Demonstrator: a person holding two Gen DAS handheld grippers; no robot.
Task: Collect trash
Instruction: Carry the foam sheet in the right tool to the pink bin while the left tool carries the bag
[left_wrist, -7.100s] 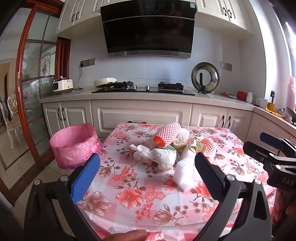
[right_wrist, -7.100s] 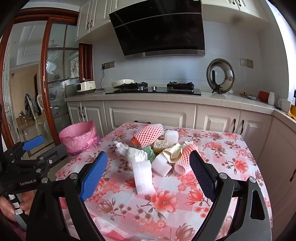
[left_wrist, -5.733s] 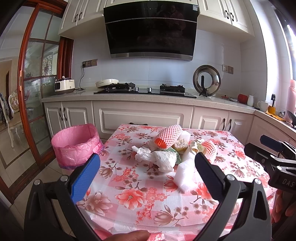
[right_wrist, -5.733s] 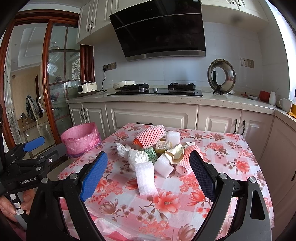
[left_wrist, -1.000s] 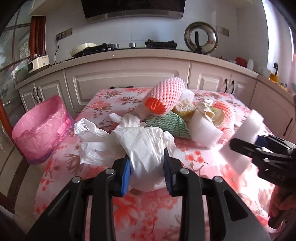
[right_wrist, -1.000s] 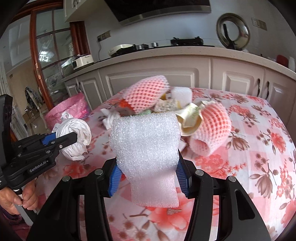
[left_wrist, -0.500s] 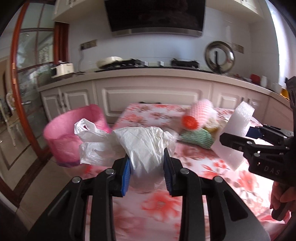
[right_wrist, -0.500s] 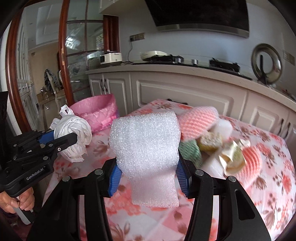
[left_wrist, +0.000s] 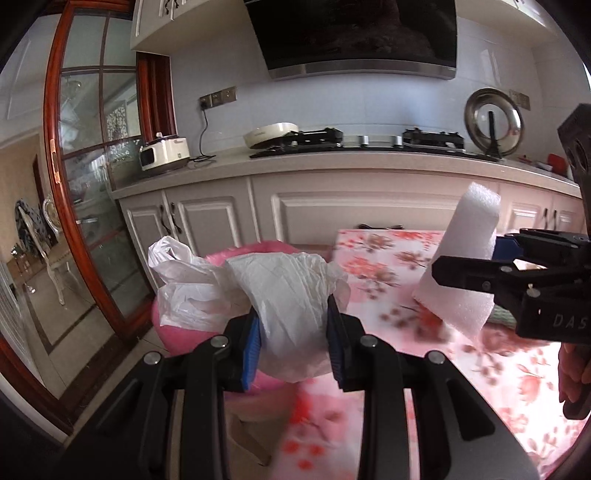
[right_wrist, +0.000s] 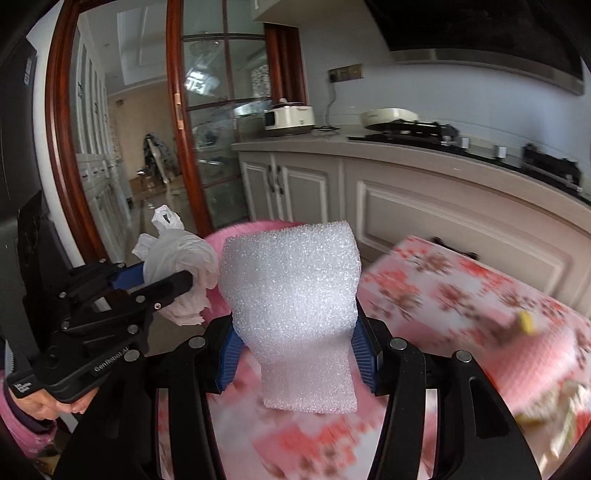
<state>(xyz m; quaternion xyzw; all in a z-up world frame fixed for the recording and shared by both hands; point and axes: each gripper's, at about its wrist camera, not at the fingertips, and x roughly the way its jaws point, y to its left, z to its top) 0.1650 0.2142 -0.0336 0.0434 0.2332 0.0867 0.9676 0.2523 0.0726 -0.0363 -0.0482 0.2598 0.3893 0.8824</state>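
My left gripper (left_wrist: 293, 332) is shut on a crumpled white plastic bag (left_wrist: 288, 295), which bulges out above and to the left of the blue pads. Right behind the bag stands the pink-lined bin (left_wrist: 173, 330), mostly hidden by it. My right gripper (right_wrist: 295, 354) is shut on a white foam sheet (right_wrist: 291, 284) that stands upright between the pads. In the left wrist view the right gripper (left_wrist: 469, 260) holds the foam sheet (left_wrist: 476, 221) over the table's left part. The right wrist view has the left gripper (right_wrist: 166, 275) with the plastic bag (right_wrist: 181, 258) in front of the bin (right_wrist: 280, 223).
The table with a pink floral cloth (right_wrist: 443, 295) lies to the right, and blurred trash, a pink foam net (right_wrist: 535, 362) among it, lies at its right side. White cabinets and a counter (left_wrist: 332, 162) run behind. A red-framed glass door (left_wrist: 92, 184) stands left of the bin.
Both grippers have swung left and risen with their loads, away from the trash pile on the table. The pink bin now sits straight behind the held bag and foam.
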